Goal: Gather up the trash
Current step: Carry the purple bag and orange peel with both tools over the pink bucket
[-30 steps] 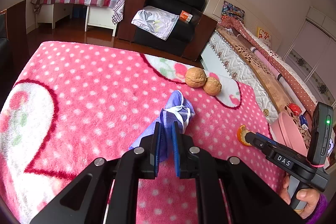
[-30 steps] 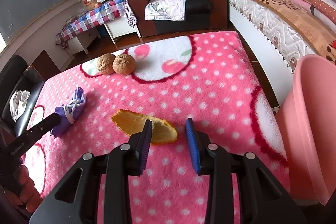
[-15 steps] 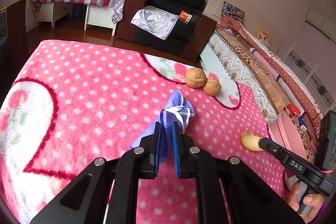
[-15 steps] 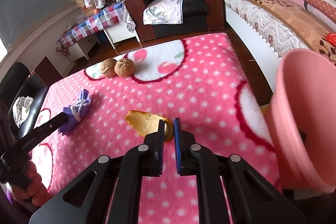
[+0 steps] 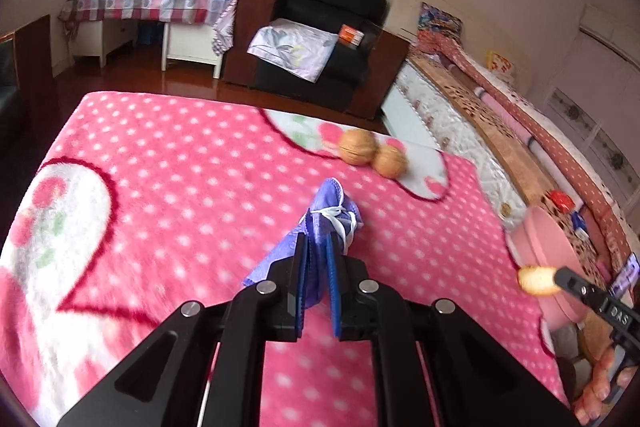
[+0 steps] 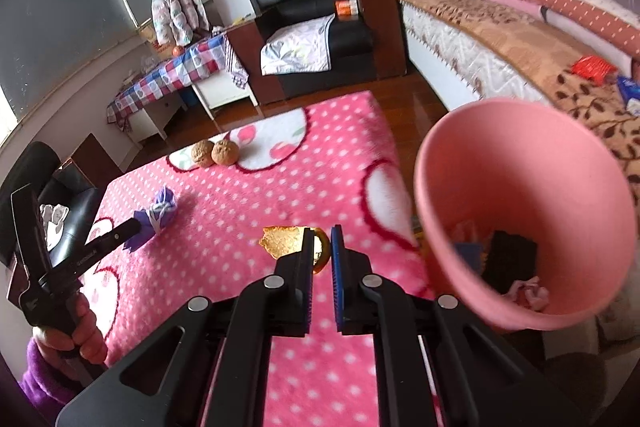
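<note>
Peel (image 6: 288, 242) now pinched in right tool (image 6: 321, 251), lifted off blanket (image 6: 224, 227), nearing pink bin (image 6: 520, 187); drop looks next. Left tool (image 5: 316, 267) clamps purple mask (image 5: 332, 215).

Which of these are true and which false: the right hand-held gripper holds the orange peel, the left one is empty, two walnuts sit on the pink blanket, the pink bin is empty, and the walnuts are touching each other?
1. The right hand-held gripper holds the orange peel. True.
2. The left hand-held gripper is empty. False: it is shut on the purple face mask.
3. Two walnuts sit on the pink blanket. True.
4. The pink bin is empty. False: several scraps, one of them dark, lie at its bottom.
5. The walnuts touch each other. True: they lie side by side in contact.
</note>
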Available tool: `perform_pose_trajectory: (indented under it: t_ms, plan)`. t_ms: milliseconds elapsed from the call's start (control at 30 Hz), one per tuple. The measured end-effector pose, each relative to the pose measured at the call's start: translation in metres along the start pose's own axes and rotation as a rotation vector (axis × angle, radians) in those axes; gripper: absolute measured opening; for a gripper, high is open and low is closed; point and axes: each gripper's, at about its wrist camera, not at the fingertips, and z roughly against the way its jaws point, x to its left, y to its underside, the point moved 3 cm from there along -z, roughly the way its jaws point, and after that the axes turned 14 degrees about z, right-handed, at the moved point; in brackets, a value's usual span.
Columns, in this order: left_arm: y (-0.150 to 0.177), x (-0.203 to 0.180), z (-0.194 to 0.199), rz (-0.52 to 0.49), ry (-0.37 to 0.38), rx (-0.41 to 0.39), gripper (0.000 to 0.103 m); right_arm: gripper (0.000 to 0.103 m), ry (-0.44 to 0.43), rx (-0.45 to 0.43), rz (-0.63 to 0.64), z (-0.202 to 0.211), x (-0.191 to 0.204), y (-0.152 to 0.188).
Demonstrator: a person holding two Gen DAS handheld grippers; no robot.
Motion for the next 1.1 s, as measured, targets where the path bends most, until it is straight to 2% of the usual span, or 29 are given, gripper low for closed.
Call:
perform_pose_trajectory:
  t_ms: [200, 300, 633, 900, 1100]
  plan:
    - [0.011, -0.048, 0.025, -0.045, 0.099, 0.02, 0.008, 0.008, 0.04, -0.047, -0.03, 0.026, -0.025, 0.001]
    - [0.018, -0.083, 0.033, -0.1, 0.15, 0.036, 0.008, 0.008, 0.073, -0.064, -0.058, 0.036, -0.043, 0.003]
    - [0.045, -0.183, 0.025, -0.223, 0.262, 0.121, 0.008, 0.009, 0.199, -0.073, -0.179, 0.054, -0.116, 0.019]
    - [0.08, -0.251, -0.005, -0.333, 0.286, 0.214, 0.008, 0.009, 0.239, -0.045, -0.222, 0.051, -0.147, 0.036]
    - [0.102, -0.271, -0.022, -0.389, 0.275, 0.258, 0.008, 0.009, 0.237, -0.036, -0.241, 0.048, -0.16, 0.044]
